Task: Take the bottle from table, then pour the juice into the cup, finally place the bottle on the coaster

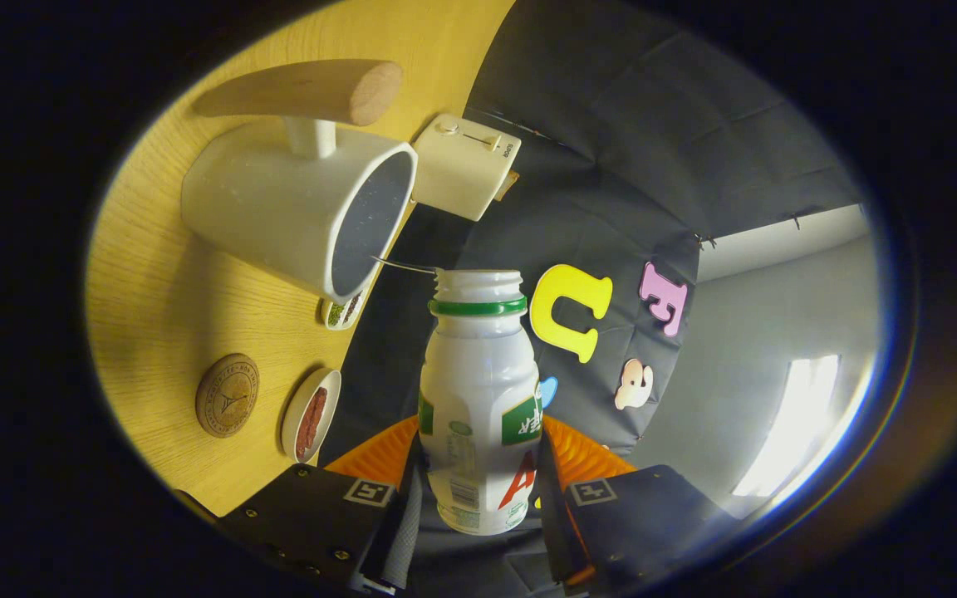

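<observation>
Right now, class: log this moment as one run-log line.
phase: pouring | gripper: shut on bottle | bottle: tipped, mouth at cup rim | coaster: bare

No text legible, small dark lettering on the toaster (463, 166) too small to be read, ringed wording on the coaster (228, 395) blurred, label of the bottle (478, 374) unreadable, bottle clamped by both fingers of the gripper (480, 498)

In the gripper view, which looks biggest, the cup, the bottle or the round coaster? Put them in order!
1. Cup, about tied with
2. Bottle; it is clamped in the gripper, so nearness to the camera swells it.
3. Coaster, clearly smallest.
</observation>
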The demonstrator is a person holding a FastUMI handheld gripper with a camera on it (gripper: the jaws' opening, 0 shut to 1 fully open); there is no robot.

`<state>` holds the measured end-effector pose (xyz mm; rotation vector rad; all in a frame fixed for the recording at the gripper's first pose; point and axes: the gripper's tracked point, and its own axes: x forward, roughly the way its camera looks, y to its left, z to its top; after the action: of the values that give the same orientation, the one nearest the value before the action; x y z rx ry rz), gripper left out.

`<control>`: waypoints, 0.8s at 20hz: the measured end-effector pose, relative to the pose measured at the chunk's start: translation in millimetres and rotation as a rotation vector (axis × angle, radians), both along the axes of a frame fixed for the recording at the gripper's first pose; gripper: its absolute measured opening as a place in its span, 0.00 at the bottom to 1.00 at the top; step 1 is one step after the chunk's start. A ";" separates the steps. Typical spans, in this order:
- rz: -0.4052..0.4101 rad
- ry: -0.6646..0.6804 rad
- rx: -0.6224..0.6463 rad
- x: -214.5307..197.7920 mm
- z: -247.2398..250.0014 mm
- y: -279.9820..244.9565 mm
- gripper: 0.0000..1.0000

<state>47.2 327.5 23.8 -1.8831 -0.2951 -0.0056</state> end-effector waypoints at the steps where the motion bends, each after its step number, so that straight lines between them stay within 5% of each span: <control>1: 0.000 -0.001 -0.004 -0.6 -0.6 0.1 0.61; 16: 0.045 -0.081 -0.127 -7.4 6.4 12.5 0.61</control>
<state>39.8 340.0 30.2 -2.0052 -0.4015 -0.0335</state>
